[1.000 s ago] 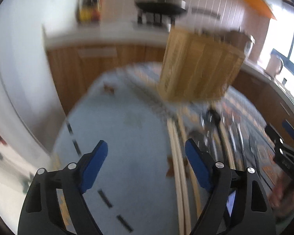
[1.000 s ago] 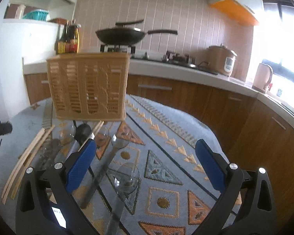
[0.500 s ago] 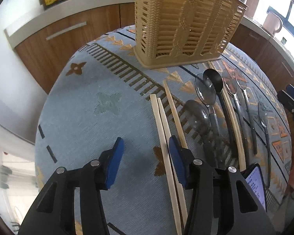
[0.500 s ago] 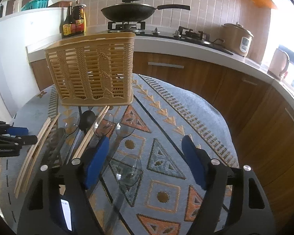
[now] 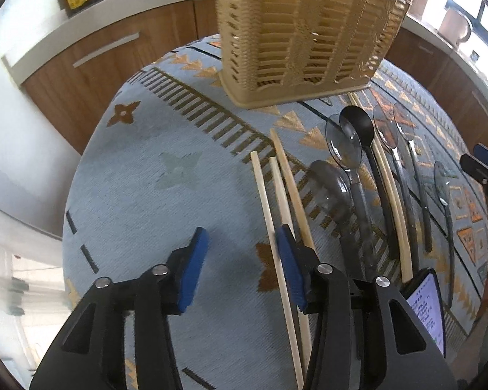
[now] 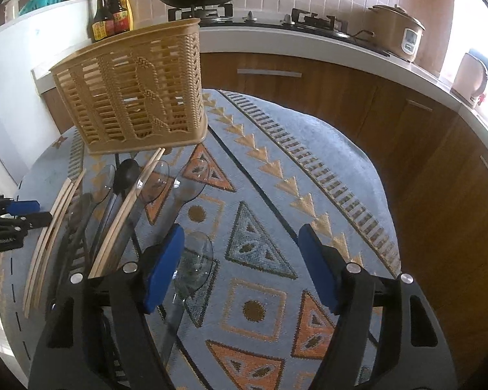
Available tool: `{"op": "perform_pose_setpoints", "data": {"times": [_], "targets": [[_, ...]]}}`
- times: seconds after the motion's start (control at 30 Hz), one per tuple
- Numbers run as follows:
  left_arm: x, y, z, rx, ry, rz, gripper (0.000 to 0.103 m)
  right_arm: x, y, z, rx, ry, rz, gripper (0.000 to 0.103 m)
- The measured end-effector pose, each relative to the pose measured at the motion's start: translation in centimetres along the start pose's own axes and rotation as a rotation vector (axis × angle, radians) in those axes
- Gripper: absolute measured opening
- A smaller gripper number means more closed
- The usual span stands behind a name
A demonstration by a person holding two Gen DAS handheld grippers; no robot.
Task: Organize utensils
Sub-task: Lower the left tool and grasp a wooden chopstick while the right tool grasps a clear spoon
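Hovering with jaws apart, the left tool (image 5: 240,253) is nearing the chopsticks (image 5: 276,195); centring one stick between the pads should help. The right tool (image 6: 240,260) is waiting, spread wide.

Woven-look tan plastic basket (image 5: 309,32), matt, standing on the flat-woven cloth table cover (image 5: 146,175). Just before the basket lie pale bare-wood chopsticks (image 5: 278,188), glossy clear plastic spoons (image 6: 193,260) and one black spoon (image 5: 358,123) (smooth, slightly shiny). Blue rubbery-looking gripper pads (image 5: 192,269), matt.
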State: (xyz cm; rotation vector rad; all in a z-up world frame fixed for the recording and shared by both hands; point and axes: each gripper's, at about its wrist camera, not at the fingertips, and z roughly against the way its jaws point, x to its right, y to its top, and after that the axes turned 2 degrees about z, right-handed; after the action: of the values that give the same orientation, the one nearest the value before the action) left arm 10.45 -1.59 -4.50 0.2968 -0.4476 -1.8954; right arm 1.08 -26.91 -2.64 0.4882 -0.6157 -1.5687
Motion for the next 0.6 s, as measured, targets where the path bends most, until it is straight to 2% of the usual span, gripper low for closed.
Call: {"op": "perform_pose_setpoints", "data": {"times": [0.07,0.13,0.2,0.23,0.27,0.3,0.37,0.47,0.6], "targets": [[0.6,0.4,-0.2,-0.001,0.026,-0.009,0.044,-0.1,0.1,-0.2,-0.028,0.014,-0.005,0.069],[0.6,0.9,-0.4,-0.009,0.025,-0.010,0.041,-0.1,0.3,-0.4,-0.084,0.078,-0.017,0.069],[0.3,1.2,-0.4,-0.013,0.013,-0.024,0.031,-0.3,0.7,-0.4,-0.138,0.122,-0.008,0.066],[0.2,1.3,-0.4,-0.014,0.022,-0.032,0.017,-0.4,0.9,-0.4,-0.161,0.130,0.000,0.062],[0.0,1.4,-0.4,-0.016,0.033,-0.037,0.007,-0.3,1.3,-0.6,-0.194,0.142,0.001,0.053],[-0.4,1.5,-0.3,-0.020,0.032,-0.036,0.007,-0.2,1.6,-0.8,-0.224,0.160,-0.008,0.045],[-1.2,1.6,-0.3,-0.023,-0.011,-0.011,0.006,0.3,2.2,-1.7,-0.292,0.189,-0.039,0.042],[-2.0,1.7,-0.3,-0.017,-0.049,0.027,0.004,1.2,2.8,-3.3,-0.390,0.231,-0.107,0.042],[-3.4,1.8,-0.3,0.006,-0.089,0.080,0.004,0.5,2.4,-4.1,-0.458,0.235,-0.106,0.042]]}}
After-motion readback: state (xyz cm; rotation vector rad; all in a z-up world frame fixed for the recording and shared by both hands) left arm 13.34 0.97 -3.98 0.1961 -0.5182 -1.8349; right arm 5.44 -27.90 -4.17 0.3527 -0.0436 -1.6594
